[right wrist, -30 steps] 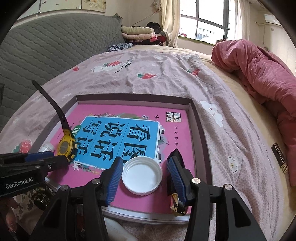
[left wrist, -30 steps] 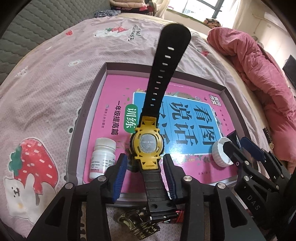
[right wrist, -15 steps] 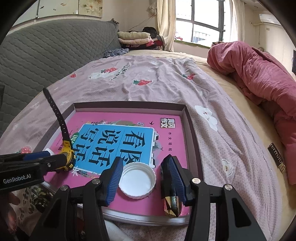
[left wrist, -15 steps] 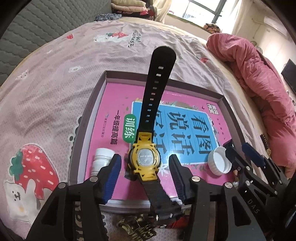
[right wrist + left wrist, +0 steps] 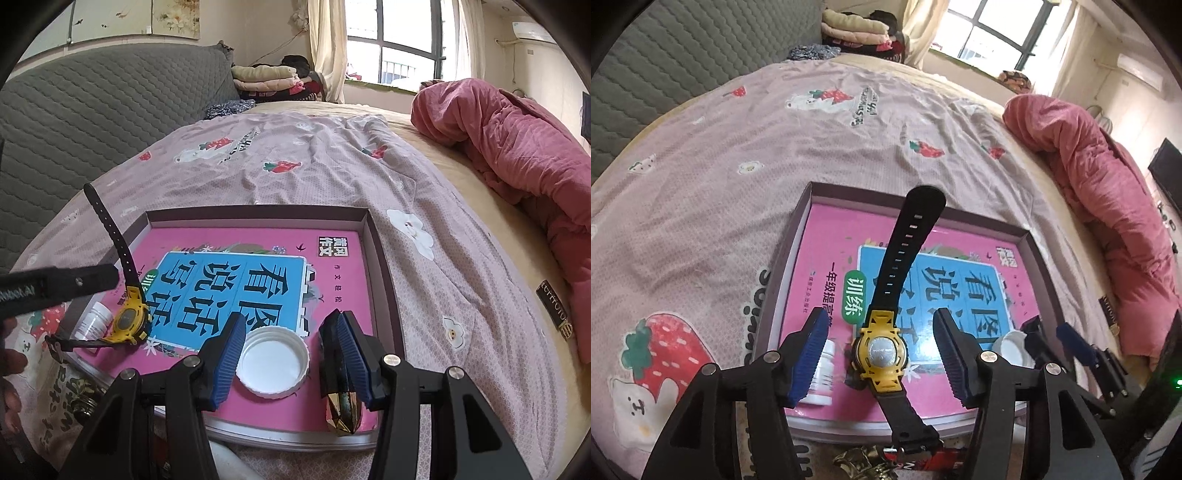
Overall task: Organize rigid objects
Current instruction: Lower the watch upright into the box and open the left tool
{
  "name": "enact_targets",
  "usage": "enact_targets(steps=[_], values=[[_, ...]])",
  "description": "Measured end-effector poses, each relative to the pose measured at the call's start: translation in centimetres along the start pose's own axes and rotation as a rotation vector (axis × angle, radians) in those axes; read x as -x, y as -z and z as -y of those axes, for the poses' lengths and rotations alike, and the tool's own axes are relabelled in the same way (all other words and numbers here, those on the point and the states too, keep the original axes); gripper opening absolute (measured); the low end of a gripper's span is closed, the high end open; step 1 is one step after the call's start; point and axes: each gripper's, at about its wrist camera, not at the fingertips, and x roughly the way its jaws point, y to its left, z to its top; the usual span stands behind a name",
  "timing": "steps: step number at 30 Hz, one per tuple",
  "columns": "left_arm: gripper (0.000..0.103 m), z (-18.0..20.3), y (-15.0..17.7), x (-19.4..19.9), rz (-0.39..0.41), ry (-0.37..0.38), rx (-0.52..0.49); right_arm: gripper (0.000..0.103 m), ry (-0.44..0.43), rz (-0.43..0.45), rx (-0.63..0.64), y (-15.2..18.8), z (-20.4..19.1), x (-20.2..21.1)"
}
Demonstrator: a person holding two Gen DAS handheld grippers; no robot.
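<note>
Two tongs spread, empty | left tongs [image 5: 881,354] flank yellow watch [image 5: 882,356] (ribbed black strap) | right tongs [image 5: 291,360] flank round white lid [image 5: 272,365]

Pink book [image 5: 266,280] titled 看图说话 (green badge 训练), left gripper [image 5: 879,354] arm marked "Robot.AI"

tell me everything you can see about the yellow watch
The watch has a yellow plastic-looking case with a round silver metal back and black rubbery straps. It rests on its side, face down toward the pink book in the shallow box; the holed strap sticks up, the buckle strap crosses the box's near rim. It sits between the open left gripper fingers, apparently untouched, beside a white bottle.
</note>
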Motion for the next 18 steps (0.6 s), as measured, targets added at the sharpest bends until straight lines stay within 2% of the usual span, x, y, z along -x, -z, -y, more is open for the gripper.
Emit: enact_targets(steps=[6, 9, 18], values=[[0.061, 0.2, 0.3, 1.1, 0.012, -0.004, -0.002, 0.052, -0.013, 0.038, -0.004, -0.2, 0.1, 0.8], [0.074, 0.4, 0.8, 1.4, 0.012, -0.011, -0.004, 0.052, -0.013, 0.052, -0.006, -0.3, 0.1, 1.1], [0.074, 0.6, 1.7, 2.4, 0.012, -0.015, -0.01, 0.052, -0.024, 0.102, -0.03, -0.7, 0.8, 2.5]])
